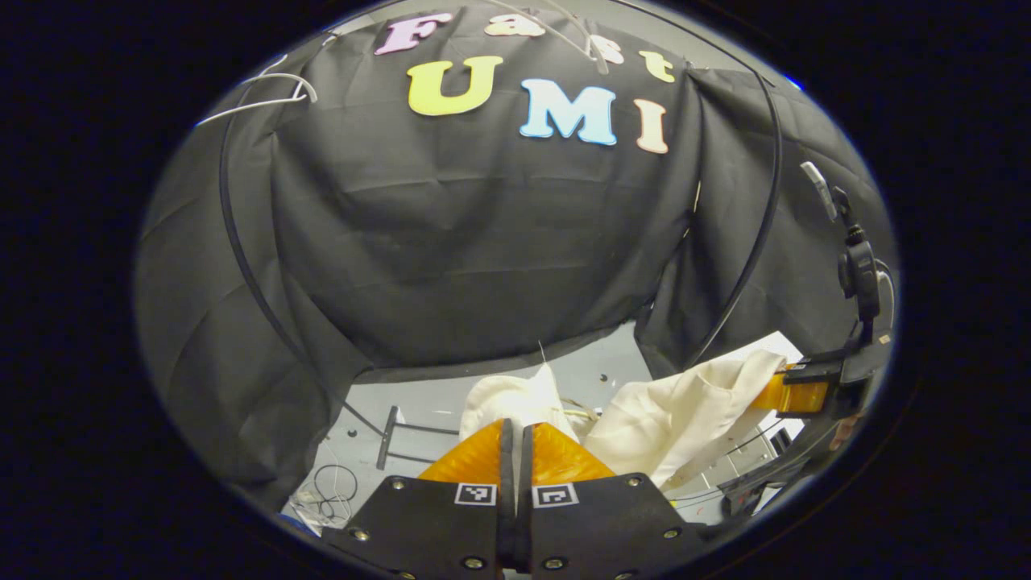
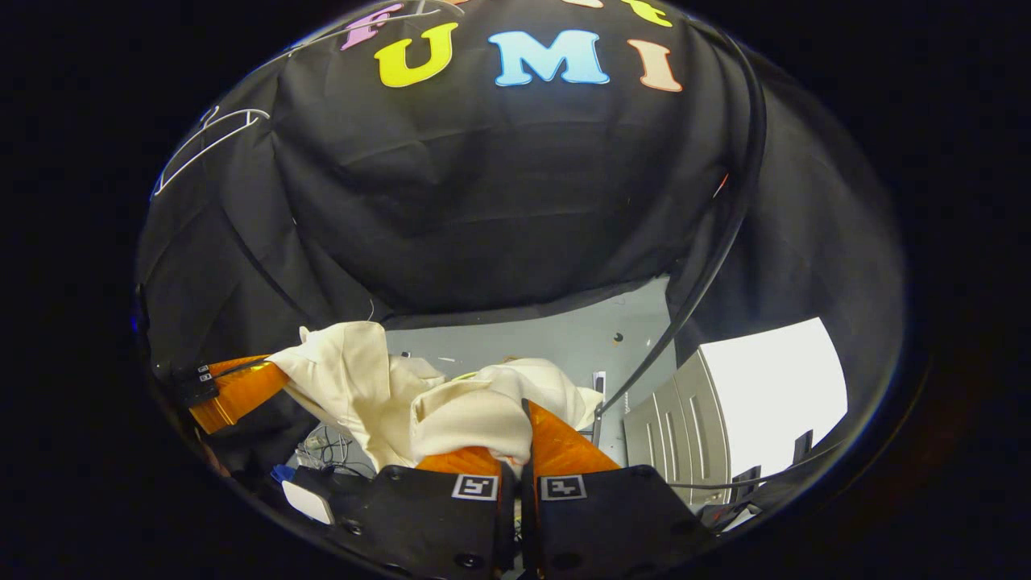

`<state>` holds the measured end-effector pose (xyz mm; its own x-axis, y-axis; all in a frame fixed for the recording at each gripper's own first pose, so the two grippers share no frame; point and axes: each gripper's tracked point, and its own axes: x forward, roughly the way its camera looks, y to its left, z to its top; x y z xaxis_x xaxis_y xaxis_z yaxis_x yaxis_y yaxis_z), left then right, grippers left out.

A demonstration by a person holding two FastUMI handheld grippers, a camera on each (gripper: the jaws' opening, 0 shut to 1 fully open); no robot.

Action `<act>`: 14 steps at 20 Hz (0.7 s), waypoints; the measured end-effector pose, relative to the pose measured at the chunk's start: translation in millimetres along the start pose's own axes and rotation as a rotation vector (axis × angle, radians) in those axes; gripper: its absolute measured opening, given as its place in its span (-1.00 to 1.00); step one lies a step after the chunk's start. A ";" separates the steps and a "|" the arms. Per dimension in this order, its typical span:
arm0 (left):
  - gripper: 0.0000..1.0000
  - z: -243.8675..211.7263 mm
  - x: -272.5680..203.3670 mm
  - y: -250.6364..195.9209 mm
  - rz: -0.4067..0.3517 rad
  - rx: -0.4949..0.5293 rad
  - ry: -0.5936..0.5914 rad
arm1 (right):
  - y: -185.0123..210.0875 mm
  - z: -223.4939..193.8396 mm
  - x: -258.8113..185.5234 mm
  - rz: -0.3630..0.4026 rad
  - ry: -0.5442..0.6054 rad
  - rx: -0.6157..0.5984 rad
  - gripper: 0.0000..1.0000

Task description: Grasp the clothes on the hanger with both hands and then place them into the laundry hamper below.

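Black cloth wall behind, grey floor (image 1: 435,403) below. Left gripper (image 1: 515,439) closed, pinching cream garment (image 1: 685,411). Right gripper (image 2: 519,439) closed on same garment (image 2: 475,411), stretched between both. White hanger (image 1: 266,93) bare, upper left.

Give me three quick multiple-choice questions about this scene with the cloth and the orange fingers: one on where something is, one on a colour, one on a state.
1. Where is the white hanger?
A. high against the black wall
B. on the floor
C. between the fingers

2. What colour is the garment?
A. blue
B. cream
C. red

3. How does the right gripper stand?
A. wide open
B. shut on the garment
C. holding a hanger

Answers:
1. A: it hangs bare, up at the left.
2. B: the cloth is cream in both views.
3. B: both orange fingers pinch a fold; the left gripper does likewise.
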<state>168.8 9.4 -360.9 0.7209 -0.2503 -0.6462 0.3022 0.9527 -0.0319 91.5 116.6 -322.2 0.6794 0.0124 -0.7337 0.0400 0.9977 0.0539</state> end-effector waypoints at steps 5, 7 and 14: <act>-0.97 -7.7 5.0 8.3 0.003 -0.036 0.036 | 10.0 -14.9 0.5 0.027 0.047 -0.010 -0.75; -0.96 -23.0 5.5 10.9 -0.005 -0.053 0.077 | 15.4 -19.9 0.0 0.059 0.073 0.005 -0.58; 0.90 -67.2 0.7 30.3 0.031 -0.039 0.172 | 2.4 -33.6 -24.0 0.060 0.084 -0.003 0.97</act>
<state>136.6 49.7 -413.6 0.6111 -0.1907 -0.7682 0.2549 0.9663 -0.0371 50.7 120.8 -327.2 0.6165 0.0771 -0.7836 -0.0012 0.9953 0.0970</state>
